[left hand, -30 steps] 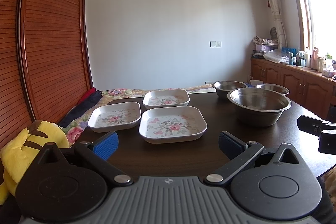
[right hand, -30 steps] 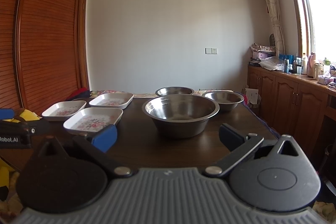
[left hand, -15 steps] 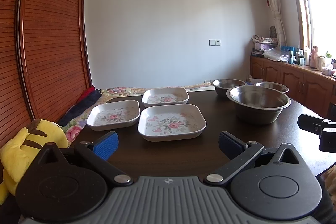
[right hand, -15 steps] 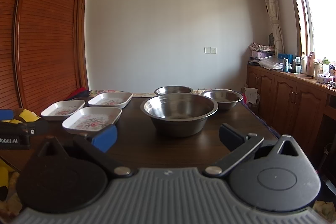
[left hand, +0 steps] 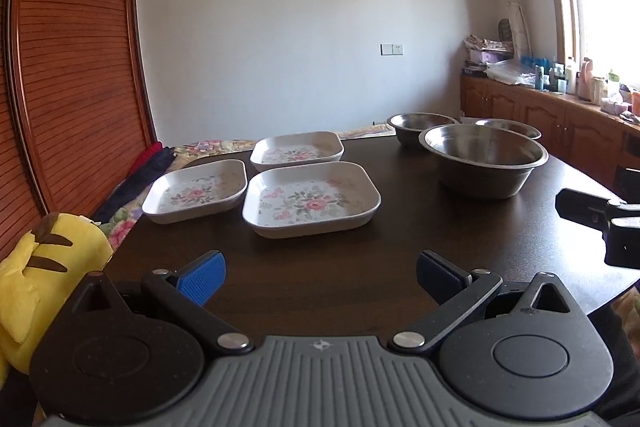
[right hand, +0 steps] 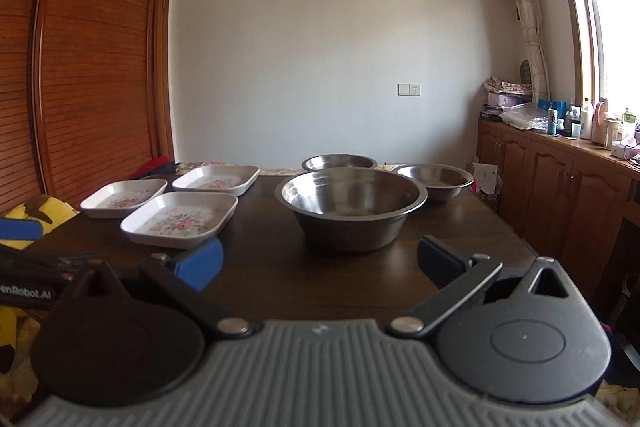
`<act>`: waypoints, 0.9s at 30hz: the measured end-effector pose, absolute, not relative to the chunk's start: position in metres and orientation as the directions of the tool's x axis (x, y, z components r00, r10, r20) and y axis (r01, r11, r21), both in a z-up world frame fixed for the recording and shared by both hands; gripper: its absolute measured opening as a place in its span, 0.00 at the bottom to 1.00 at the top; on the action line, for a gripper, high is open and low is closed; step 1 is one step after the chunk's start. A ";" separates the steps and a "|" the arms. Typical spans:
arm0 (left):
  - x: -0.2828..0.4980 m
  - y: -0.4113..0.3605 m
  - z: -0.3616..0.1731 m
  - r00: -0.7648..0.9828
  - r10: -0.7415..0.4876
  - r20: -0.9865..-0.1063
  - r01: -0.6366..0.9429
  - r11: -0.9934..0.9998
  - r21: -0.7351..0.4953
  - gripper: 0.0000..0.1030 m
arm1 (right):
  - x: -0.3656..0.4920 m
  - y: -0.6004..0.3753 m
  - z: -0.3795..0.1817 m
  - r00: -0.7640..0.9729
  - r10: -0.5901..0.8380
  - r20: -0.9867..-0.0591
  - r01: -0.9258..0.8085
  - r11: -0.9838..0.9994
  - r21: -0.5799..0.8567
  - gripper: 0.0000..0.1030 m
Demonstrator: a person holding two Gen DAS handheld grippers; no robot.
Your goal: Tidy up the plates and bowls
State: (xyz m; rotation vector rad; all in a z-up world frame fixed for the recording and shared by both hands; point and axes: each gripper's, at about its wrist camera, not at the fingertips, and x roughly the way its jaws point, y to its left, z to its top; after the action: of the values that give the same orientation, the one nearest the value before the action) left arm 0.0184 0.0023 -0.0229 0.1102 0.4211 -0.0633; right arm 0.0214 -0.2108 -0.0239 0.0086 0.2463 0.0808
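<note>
Three white floral square plates lie side by side on the dark table point(left hand: 400, 247): a near one point(left hand: 310, 201), a left one point(left hand: 196, 193) and a far one point(left hand: 297, 151). To their right stand a large steel bowl point(left hand: 482, 159) point(right hand: 350, 205) and two smaller steel bowls point(left hand: 420, 125) point(left hand: 510, 127) behind it. My left gripper point(left hand: 320, 277) hovers open over the near table edge, short of the near plate. Facing the large bowl, my right gripper point(right hand: 320, 263) is open too, with nothing between its fingers.
A yellow plush toy point(left hand: 44, 267) sits off the table's left edge, beside a floral cloth point(left hand: 124, 227). Wooden slatted doors point(left hand: 68, 67) line the left wall. Wooden cabinets point(right hand: 560, 203) with bottles on top run along the right, under the window.
Both grippers have risen and tilted slightly, so the plates and bowls sit a little lower and closer in view. Nothing on the table has moved.
</note>
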 end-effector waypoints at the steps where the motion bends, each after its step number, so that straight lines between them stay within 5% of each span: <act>1: 0.020 0.005 -0.022 0.910 -0.041 -0.412 0.084 0.992 0.089 1.00 | 0.022 -0.210 -0.025 0.966 0.083 -0.244 -0.082 0.997 0.015 1.00; 27: 0.114 0.064 -0.006 0.894 0.076 -0.441 0.007 0.983 0.184 1.00 | 0.095 -0.146 -0.014 0.917 0.287 -0.276 -0.316 0.947 -0.064 1.00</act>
State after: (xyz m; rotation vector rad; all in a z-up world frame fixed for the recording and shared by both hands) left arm 0.1144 0.0636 -0.0065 0.1837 0.4633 0.0358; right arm 0.0954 -0.1462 -0.0136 -0.1081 0.2675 0.3108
